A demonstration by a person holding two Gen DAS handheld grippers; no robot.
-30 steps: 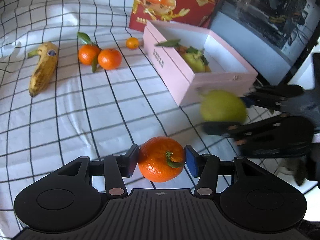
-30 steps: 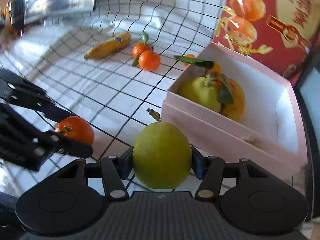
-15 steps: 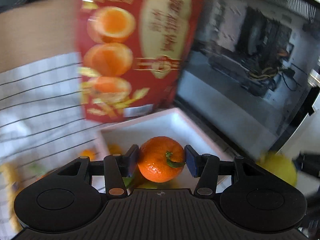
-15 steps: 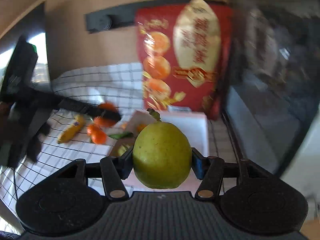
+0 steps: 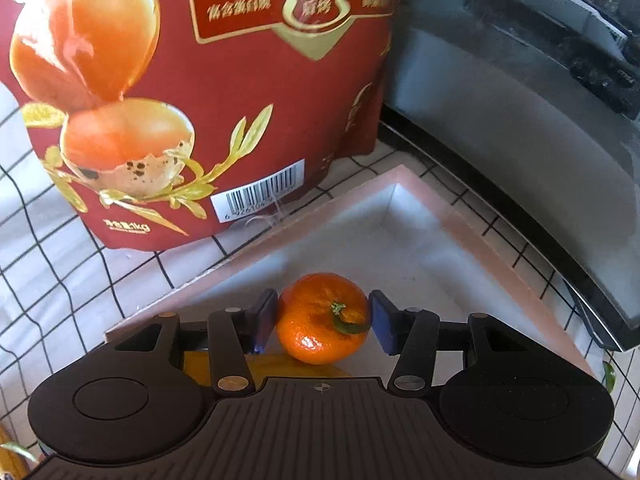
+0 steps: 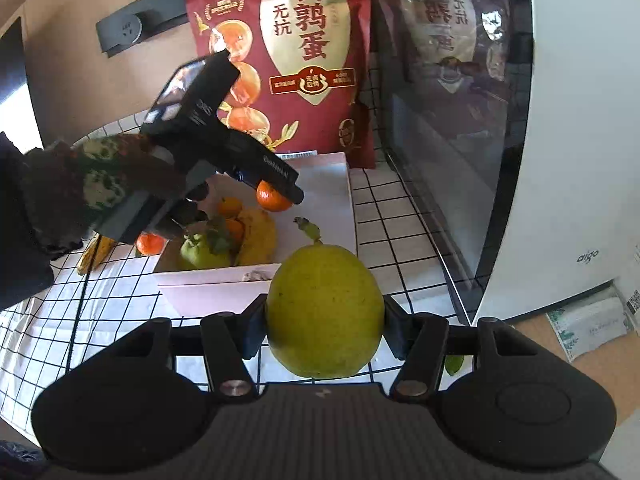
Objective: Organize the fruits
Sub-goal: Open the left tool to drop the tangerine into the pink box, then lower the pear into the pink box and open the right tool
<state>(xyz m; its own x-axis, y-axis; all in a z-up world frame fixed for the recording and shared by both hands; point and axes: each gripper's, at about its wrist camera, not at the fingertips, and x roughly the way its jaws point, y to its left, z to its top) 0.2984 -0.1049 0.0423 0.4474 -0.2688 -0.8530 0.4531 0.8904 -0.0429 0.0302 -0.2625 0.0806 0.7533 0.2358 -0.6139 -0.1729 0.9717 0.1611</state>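
I work over a checked cloth [image 6: 392, 208] with a dark glass-fronted appliance [image 6: 452, 120] along its right edge and a red pouch [image 6: 304, 60] standing at the back. The pink box [image 6: 328, 184] sits just in front of the pouch, its long axis running from me toward the pouch, one far corner pointing at the appliance in the left wrist view.

The task looks roughly half done. Already in the near end of the box: a banana [image 6: 258, 240], a green pear-like fruit [image 6: 200, 254] and small oranges — the far half is bare. Outside, by the box's left side, I see a second banana [image 6: 94, 254] and another orange [image 6: 150, 242] on the cloth, both partly hidden.

My right gripper [image 6: 325, 322] is clamped on a big yellow-green pear [image 6: 325, 312], stem up and tipped away from me, hovering short of the box's near edge.

My left gripper [image 5: 322, 320] hangs over the box's bare floor, pads tight on a mandarin [image 5: 322, 318] — its green stem faces the camera. Both fruits are, I judge, ready to drop in.
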